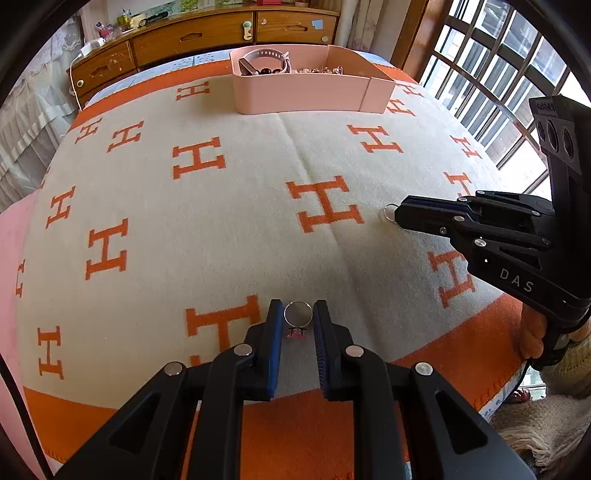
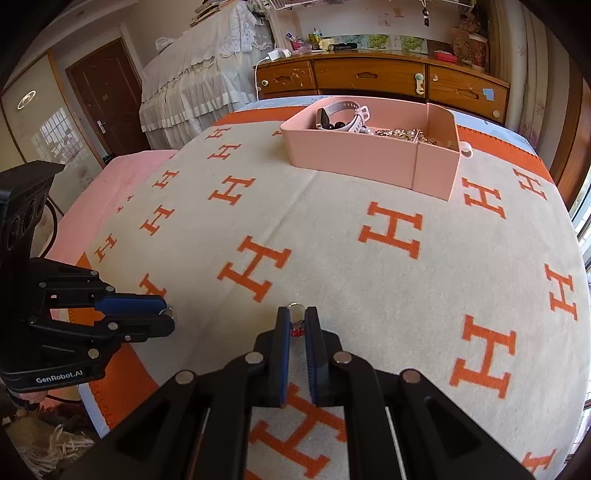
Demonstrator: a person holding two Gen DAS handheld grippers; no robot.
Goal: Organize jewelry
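Observation:
My left gripper [image 1: 298, 320] is shut on a silver ring with a pink stone [image 1: 297, 321], just above the blanket near its front edge; it also shows in the right wrist view [image 2: 168, 319]. My right gripper [image 2: 297, 324] is shut on a silver ring with a red stone [image 2: 296, 319]; it shows in the left wrist view [image 1: 397, 214], with its ring [image 1: 389, 212] poking out. A pink organizer box [image 1: 306, 88] at the far side holds a watch [image 1: 264, 61] and beaded jewelry [image 1: 319, 69]; the box also shows in the right wrist view [image 2: 354, 157].
A cream blanket with orange H letters [image 1: 221, 206] covers the bed. A wooden dresser [image 1: 207, 35] stands behind the box. A window [image 1: 491, 74] is to the right. A white ring-like item [image 2: 466, 150] lies beside the box's right end.

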